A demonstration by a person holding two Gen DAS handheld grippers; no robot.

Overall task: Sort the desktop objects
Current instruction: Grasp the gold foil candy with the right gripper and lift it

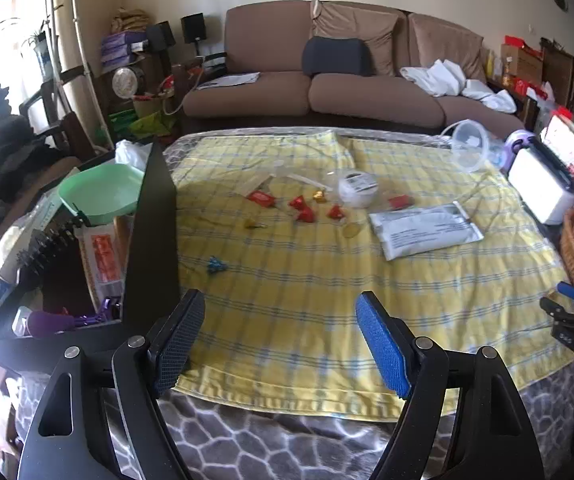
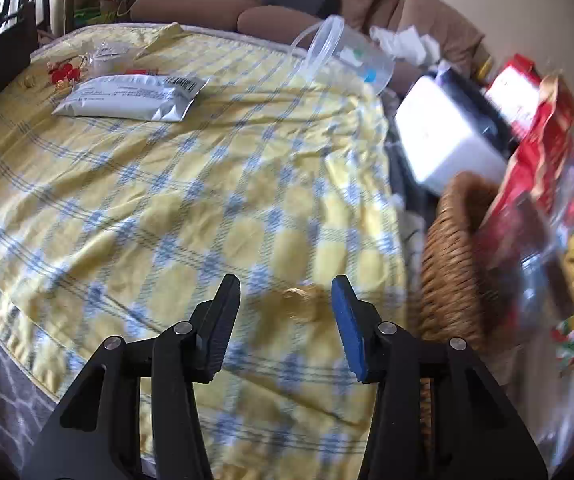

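Small items lie on a yellow checked cloth (image 1: 287, 280): several red-wrapped sweets (image 1: 305, 210), a gold one (image 1: 319, 195), a white tape roll (image 1: 357, 190), a silver pouch (image 1: 423, 230) and a tiny blue piece (image 1: 215, 266). My left gripper (image 1: 279, 320) hovers open over the cloth's near part with nothing between its fingers. In the right wrist view my right gripper (image 2: 285, 286) is open low over the cloth (image 2: 167, 200), and a gold-wrapped sweet (image 2: 299, 300) lies between its fingertips, with a gap on both sides. The silver pouch (image 2: 131, 98) lies far off at upper left.
A wicker basket (image 2: 447, 264) with red packets stands right of the right gripper. A white box (image 2: 443, 136) and a clear plastic tub (image 2: 347, 52) sit at the cloth's far right. At left a dark tray wall (image 1: 155, 232) borders a green bowl (image 1: 99, 194) and a hairbrush.
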